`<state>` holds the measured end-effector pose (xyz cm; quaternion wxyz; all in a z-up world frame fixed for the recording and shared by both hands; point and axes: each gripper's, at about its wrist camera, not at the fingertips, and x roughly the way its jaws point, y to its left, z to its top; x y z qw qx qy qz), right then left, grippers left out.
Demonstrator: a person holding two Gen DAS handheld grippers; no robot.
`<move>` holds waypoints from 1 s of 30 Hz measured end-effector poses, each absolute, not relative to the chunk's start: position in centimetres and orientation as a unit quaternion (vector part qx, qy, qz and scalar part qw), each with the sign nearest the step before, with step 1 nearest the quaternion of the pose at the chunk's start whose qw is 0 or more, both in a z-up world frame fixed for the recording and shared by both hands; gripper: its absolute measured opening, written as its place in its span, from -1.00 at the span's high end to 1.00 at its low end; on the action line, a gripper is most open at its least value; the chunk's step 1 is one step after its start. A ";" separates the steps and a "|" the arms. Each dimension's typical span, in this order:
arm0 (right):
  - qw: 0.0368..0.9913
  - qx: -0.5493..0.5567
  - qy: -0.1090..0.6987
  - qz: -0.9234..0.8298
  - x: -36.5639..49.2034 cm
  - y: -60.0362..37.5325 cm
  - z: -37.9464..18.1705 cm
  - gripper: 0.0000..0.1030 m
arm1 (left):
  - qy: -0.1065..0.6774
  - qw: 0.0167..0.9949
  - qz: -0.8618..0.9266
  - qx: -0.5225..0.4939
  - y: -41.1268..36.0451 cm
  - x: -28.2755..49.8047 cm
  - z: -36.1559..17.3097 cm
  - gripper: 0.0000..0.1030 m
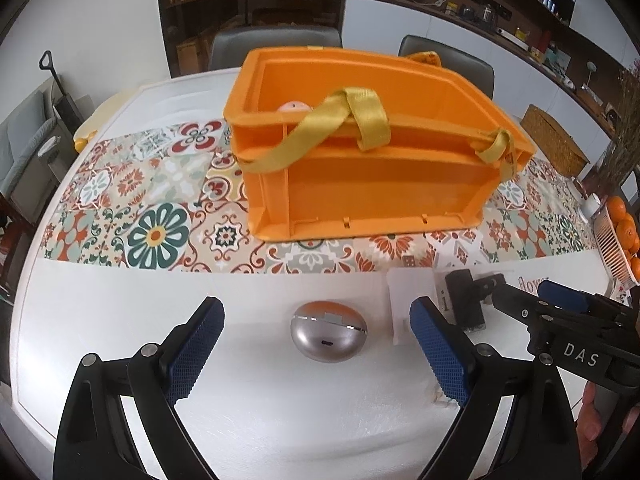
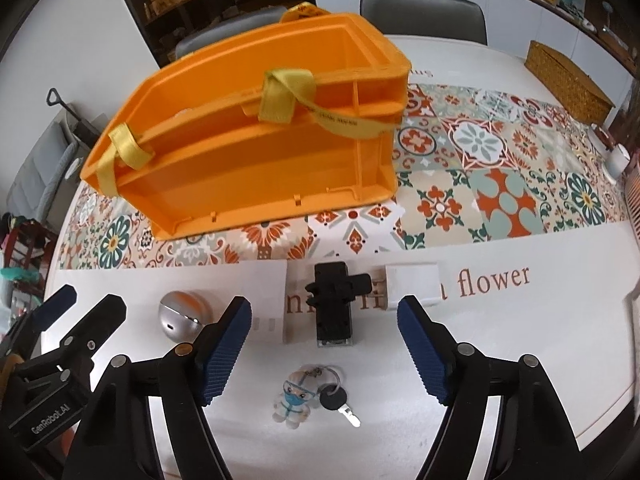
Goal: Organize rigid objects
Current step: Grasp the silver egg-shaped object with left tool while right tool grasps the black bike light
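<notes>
On the bench (image 1: 120,312), an orange crate (image 1: 360,168) stands on the patterned runner (image 1: 152,200). In front of the crate lie a silver egg-shaped case (image 1: 328,336), a black clip (image 2: 332,304) and a key with a figure charm (image 2: 312,400). The left gripper (image 1: 316,356) is spread around the case without touching it; the right gripper (image 2: 324,352) is spread and holds nothing.

Left wrist view: low over white table (image 1: 120,320), angled down, facing orange plastic crate (image 1: 360,184); silver egg-shaped case (image 1: 328,336) close ahead.
Right wrist view: same tilt, alongside; black clip mount (image 2: 332,304) close ahead.
Shared: crate, case, mount.
</notes>
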<state>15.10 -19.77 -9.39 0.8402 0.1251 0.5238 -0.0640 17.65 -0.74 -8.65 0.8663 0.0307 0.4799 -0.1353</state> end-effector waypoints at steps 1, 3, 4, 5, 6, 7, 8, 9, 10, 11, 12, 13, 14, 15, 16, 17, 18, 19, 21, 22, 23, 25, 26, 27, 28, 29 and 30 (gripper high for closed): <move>0.839 0.125 0.526 -0.064 15.1 -19.8 -9.6 -0.42 | 0.482 0.865 -0.136 0.031 -0.8 17.6 -8.9 -0.85; 0.836 0.126 0.531 -0.063 15.1 -19.8 -10.1 -0.38 | 0.485 0.863 -0.137 0.034 -0.9 17.6 -9.3 -0.85; 0.834 0.125 0.534 -0.063 15.1 -19.8 -10.4 -0.35 | 0.486 0.862 -0.138 0.036 -0.9 17.6 -9.5 -0.85; 0.832 0.125 0.537 -0.063 15.1 -19.8 -10.7 -0.34 | 0.487 0.862 -0.137 0.039 -1.0 17.6 -9.8 -0.85; 0.831 0.125 0.539 -0.064 15.1 -19.8 -11.0 -0.34 | 0.488 0.861 -0.137 0.041 -1.0 17.6 -10.1 -0.85; 0.829 0.124 0.541 -0.063 15.1 -19.8 -11.3 -0.33 | 0.490 0.860 -0.138 0.041 -1.0 17.6 -10.4 -0.85; 0.829 0.123 0.543 -0.063 15.2 -19.8 -11.6 -0.32 | 0.492 0.859 -0.138 0.042 -1.1 17.6 -10.7 -0.85; 0.828 0.123 0.544 -0.062 15.2 -19.7 -11.8 -0.32 | 0.494 0.857 -0.138 0.043 -1.1 17.6 -11.0 -0.85; 0.827 0.123 0.545 -0.062 15.2 -19.7 -12.1 -0.30 | 0.496 0.856 -0.139 0.043 -1.1 17.6 -11.2 -0.85; 0.825 0.123 0.548 -0.062 15.2 -19.7 -12.4 -0.29 | 0.499 0.854 -0.139 0.042 -1.0 17.6 -11.6 -0.85; 0.824 0.124 0.549 -0.061 15.2 -19.8 -12.7 -0.29 | 0.500 0.853 -0.139 0.043 -1.1 17.6 -11.8 -0.84; 0.823 0.125 0.551 -0.061 15.3 -19.8 -12.9 -0.27 | 0.503 0.852 -0.140 0.045 -1.1 17.6 -12.1 -0.84; 0.822 0.126 0.552 -0.061 15.3 -19.8 -13.2 -0.27 | 0.506 0.850 -0.139 0.047 -1.1 17.7 -12.5 -0.84; 0.821 0.126 0.553 -0.062 15.3 -19.9 -13.3 -0.27 | 0.508 0.849 -0.139 0.048 -1.1 17.7 -12.8 -0.84; 0.820 0.126 0.555 -0.063 15.3 -19.9 -13.5 -0.26 | 0.510 0.847 -0.140 0.048 -1.1 17.7 -13.1 -0.84; 0.818 0.126 0.558 -0.062 15.4 -19.9 -13.8 -0.26 | 0.511 0.847 -0.141 0.048 -1.1 17.8 -13.2 -0.84; 0.817 0.127 0.559 -0.062 15.4 -20.0 -13.9 -0.25 | 0.514 0.845 -0.140 0.049 -1.1 17.8 -13.5 -0.84; 0.816 0.127 0.561 -0.062 15.5 -20.0 -14.1 -0.24 | 0.515 0.844 -0.141 0.048 -1.2 17.8 -13.8 -0.84; 0.814 0.128 0.563 -0.064 15.6 -20.1 -14.4 -0.22 | 0.519 0.841 -0.142 0.046 -1.2 18.0 -14.2 -0.84; 0.813 0.128 0.564 -0.065 15.7 -20.1 -14.5 -0.21 | 0.521 0.840 -0.144 0.044 -1.3 18.0 -14.4 -0.84; 0.813 0.128 0.564 -0.065 15.8 -20.1 -14.6 -0.19 | 0.522 0.839 -0.145 0.043 -1.3 18.1 -14.6 -0.84; 0.813 0.126 0.564 -0.066 15.9 -20.2 -14.9 -0.18 | 0.524 0.838 -0.146 0.046 -1.4 18.2 -15.1 -0.84; 0.813 0.125 0.564 -0.066 16.0 -20.2 -15.0 -0.18 | 0.524 0.838 -0.145 0.048 -1.5 18.2 -15.3 -0.84; 0.814 0.124 0.564 -0.066 16.1 -20.1 -15.0 -0.18 | 0.525 0.837 -0.145 0.050 -1.6 18.3 -15.6 -0.83; 0.815 0.122 0.563 -0.066 16.1 -20.1 -15.1 -0.17 | 0.526 0.837 -0.145 0.052 -1.6 18.4 -15.9 -0.83; 0.815 0.120 0.563 -0.068 16.3 -20.0 -15.2 -0.17 | 0.526 0.836 -0.145 0.055 -1.7 18.4 -16.1 -0.82; 0.815 0.118 0.563 -0.068 16.3 -20.1 -15.3 -0.17 | 0.527 0.836 -0.145 0.056 -1.7 18.5 -16.4 -0.81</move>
